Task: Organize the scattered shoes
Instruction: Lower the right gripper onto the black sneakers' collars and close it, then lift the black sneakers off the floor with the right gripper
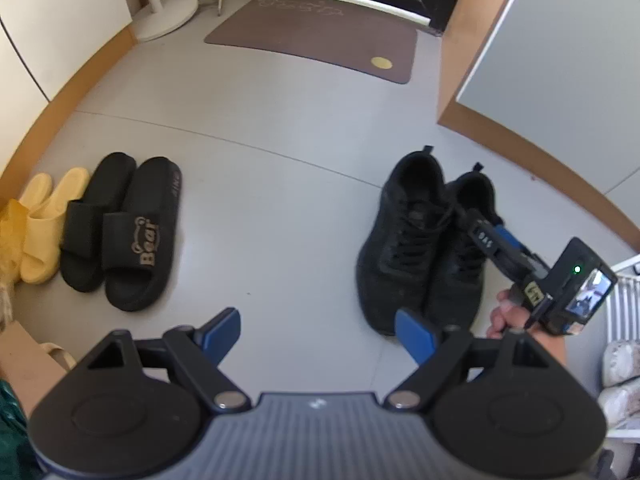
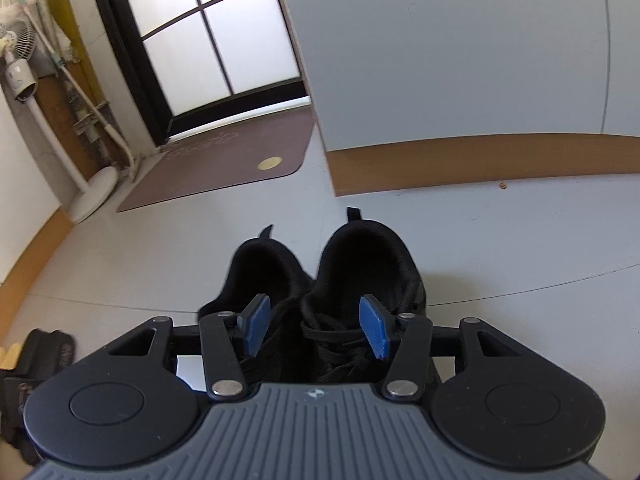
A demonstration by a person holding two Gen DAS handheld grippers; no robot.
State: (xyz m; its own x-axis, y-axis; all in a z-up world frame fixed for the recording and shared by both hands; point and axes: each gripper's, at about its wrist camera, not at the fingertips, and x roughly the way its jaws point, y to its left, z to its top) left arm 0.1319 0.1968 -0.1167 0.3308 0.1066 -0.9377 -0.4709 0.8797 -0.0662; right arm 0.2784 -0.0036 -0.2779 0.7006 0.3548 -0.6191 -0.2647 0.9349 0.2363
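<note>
Right gripper (image 2: 316, 326) fingers straddle the black sneakers' (image 2: 320, 280) adjoining collars

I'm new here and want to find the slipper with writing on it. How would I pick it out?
Start at the brown doormat, then look toward the left wall, where four slippers lie in a row. The black slipper farthest from the wall is yours: its strap alone reads "Bear".

A home entryway. A brown doormat (image 1: 316, 36) lies before a glass door (image 2: 208, 36). Slippers (image 1: 120, 232) and sneakers (image 1: 424, 240) sit paired on the grey floor (image 1: 260, 120).
</note>
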